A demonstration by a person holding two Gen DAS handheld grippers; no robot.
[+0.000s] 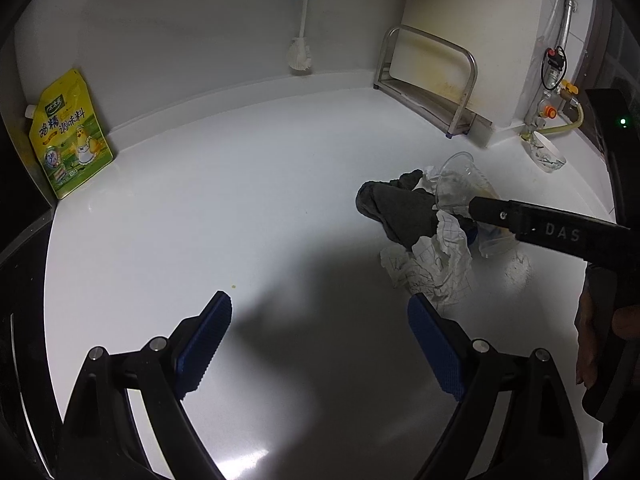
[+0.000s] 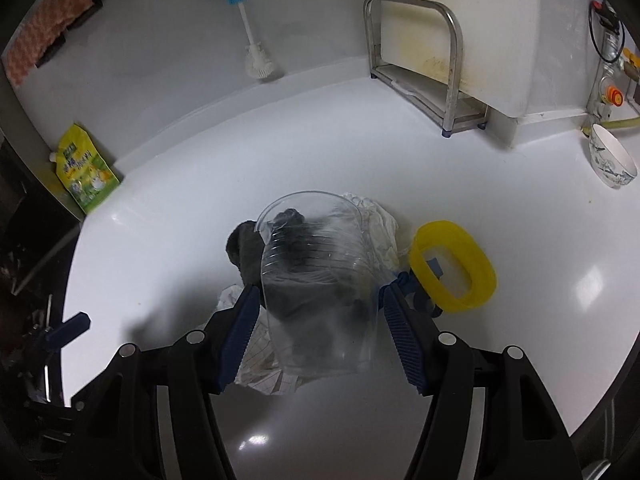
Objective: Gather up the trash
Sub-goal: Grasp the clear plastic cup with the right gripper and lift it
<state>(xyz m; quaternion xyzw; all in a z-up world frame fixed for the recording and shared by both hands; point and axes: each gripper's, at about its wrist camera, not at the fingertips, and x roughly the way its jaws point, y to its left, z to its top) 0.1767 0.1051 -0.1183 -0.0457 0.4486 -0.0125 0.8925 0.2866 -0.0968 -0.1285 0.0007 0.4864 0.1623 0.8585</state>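
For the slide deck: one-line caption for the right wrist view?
Right gripper straddles a clear plastic cup atop dark cloth and crumpled paper.

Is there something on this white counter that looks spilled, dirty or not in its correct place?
Yes. A heap of trash lies mid-counter: a clear plastic cup on its side over a dark cloth and crumpled paper. A yellow ring lies beside it. Yellowish stains mark the wall behind the metal rack.

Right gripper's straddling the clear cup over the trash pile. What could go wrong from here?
1. The thin clear cup may buckle or squirt out of the right gripper.
2. Dark cloth and crumpled paper underneath may snag or scatter.
3. The yellow ring beside the finger may get knocked away.
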